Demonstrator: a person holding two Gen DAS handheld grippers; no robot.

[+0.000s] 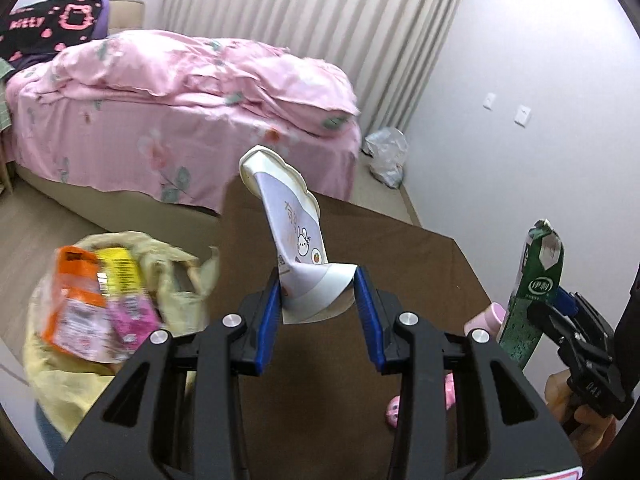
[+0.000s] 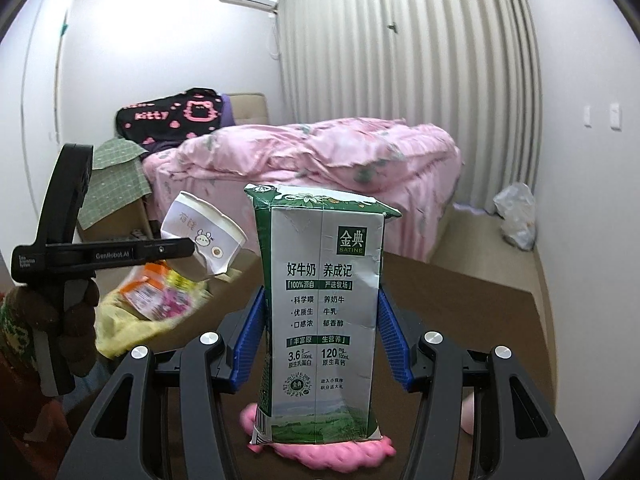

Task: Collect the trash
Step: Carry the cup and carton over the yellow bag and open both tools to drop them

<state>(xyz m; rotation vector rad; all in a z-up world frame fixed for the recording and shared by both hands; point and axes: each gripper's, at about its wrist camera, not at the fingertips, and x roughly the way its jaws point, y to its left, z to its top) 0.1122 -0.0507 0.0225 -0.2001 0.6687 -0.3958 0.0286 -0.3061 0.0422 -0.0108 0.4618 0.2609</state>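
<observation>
My left gripper is shut on a crushed white and lilac paper cup, held above the brown table; the cup also shows in the right wrist view. My right gripper is shut on a green and white milk carton, held upright above the table; the carton also shows at the right of the left wrist view. A yellow bag with orange, yellow and pink wrappers sits left of the table, below the cup's left side.
A bed with a pink quilt stands behind the table. A crumpled clear plastic bag lies on the floor by the curtain. A pink object lies on the table under the carton. A cardboard box stands by the bed.
</observation>
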